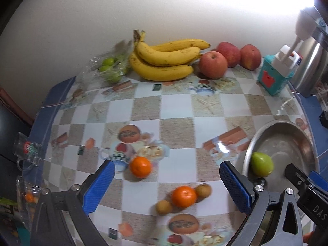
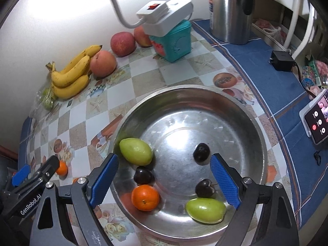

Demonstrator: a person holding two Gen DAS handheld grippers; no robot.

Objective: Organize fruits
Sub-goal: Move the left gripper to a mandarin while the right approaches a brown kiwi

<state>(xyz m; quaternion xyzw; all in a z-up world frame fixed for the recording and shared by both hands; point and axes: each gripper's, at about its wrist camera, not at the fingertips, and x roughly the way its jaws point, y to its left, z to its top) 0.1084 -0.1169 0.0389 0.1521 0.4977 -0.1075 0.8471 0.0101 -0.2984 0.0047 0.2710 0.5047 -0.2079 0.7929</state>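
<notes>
Two grippers hang over the checked worktop [image 1: 176,110], both spread wide and holding nothing: right gripper [image 2: 164,176] above the steel bowl [image 2: 242,102] at the near right, left gripper [image 1: 167,184] above loose fruit to its left. Bowl holds two green fruits [image 2: 136,151], one orange [image 2: 145,197] and three dark plums [image 2: 202,152]. Bananas [image 1: 164,61] and apples [image 1: 213,64] sit far by the wall; two oranges [image 1: 141,167] and two small brown fruits [image 1: 163,207] lie near.
</notes>
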